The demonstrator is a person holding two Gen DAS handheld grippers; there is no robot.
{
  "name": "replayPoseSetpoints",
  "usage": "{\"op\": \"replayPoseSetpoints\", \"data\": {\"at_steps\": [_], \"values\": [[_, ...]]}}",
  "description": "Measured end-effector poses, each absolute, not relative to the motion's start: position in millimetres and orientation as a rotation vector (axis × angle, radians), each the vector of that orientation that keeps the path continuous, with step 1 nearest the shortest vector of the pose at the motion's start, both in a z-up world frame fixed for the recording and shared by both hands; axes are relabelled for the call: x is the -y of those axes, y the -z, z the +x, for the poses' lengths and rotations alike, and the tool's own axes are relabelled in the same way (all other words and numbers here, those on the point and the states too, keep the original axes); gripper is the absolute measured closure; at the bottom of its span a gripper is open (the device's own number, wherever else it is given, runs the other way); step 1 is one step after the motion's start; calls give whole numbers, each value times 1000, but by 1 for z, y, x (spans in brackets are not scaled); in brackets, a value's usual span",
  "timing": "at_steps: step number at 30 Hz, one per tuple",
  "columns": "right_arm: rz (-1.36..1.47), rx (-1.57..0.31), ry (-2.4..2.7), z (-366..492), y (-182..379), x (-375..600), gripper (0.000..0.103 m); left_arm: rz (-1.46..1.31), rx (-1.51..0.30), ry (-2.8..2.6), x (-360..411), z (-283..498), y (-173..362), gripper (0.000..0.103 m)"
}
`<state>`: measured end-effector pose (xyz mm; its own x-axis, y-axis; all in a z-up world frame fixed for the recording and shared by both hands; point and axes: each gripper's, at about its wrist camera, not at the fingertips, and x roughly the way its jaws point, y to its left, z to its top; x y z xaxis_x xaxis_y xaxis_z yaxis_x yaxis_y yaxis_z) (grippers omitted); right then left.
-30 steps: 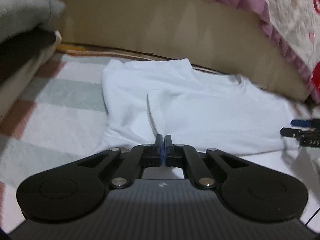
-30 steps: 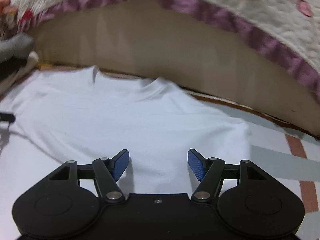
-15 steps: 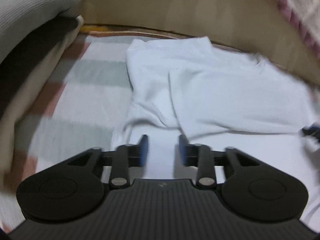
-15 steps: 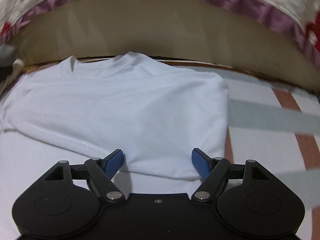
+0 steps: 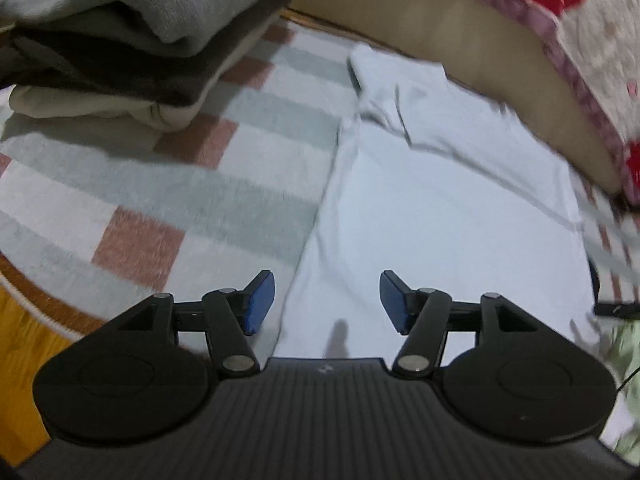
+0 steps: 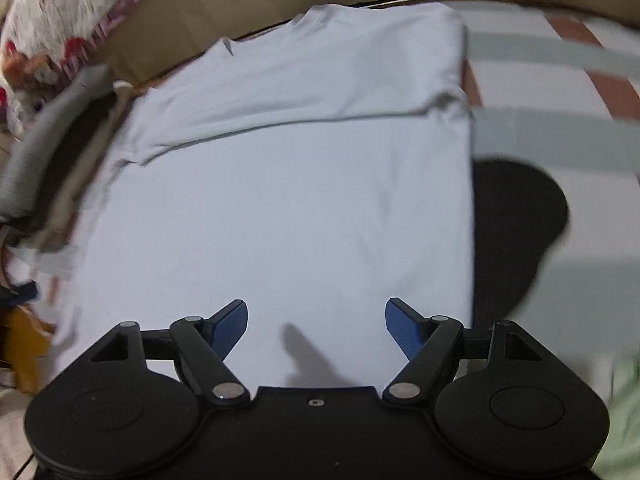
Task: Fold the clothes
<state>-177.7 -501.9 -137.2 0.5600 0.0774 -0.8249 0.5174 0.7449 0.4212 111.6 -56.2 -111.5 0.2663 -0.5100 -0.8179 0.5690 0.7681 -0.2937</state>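
Observation:
A white T-shirt [image 5: 440,216] lies flat on a checked rug [image 5: 168,184], both sleeves folded in over its body. My left gripper [image 5: 326,300] hangs above the shirt's left edge near the hem; its jaws are opening and nothing is between them. In the right wrist view the same T-shirt [image 6: 288,200] fills the middle, collar at the far end. My right gripper [image 6: 316,328] hovers over the hem's right half; its jaws are opening wide, with nothing held.
A stack of folded clothes [image 5: 132,36] in grey, dark and cream sits at the rug's far left. A bed base with a quilted cover [image 5: 580,40] runs behind the shirt. A dark round shadow [image 6: 516,224] lies right of the shirt. Wooden floor [image 5: 16,320] shows at left.
The left gripper let go of the folded-in sleeve, opened, and drew back toward the hem. The right gripper opened wider and pulled back too. Both views rolled, and the shirt looks longer.

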Motion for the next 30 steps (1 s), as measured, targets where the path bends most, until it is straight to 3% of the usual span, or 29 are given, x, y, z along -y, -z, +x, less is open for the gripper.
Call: {"op": "replayPoseSetpoints", "data": {"at_steps": [5,9,18,22,24,26,30], "values": [[783,-938,235,-234,115,485,23,181,-1205,760,49,98,123,43],[848,-896,183,-284,115,467,23,111,-1308,757,40,94,129,42],[854,-905,152,-332,125,439,23,257,-1322,735,56,66,134,39],[861,-889,39,-336,134,428,24,181,-1338,712,47,71,136,38],[853,-867,24,-337,141,424,41,108,-1324,697,38,75,136,38],[836,-829,35,-337,144,424,87,72,-1319,690,33,75,133,38],[811,-716,-9,-326,129,429,92,81,-1217,741,35,63,120,38]]}}
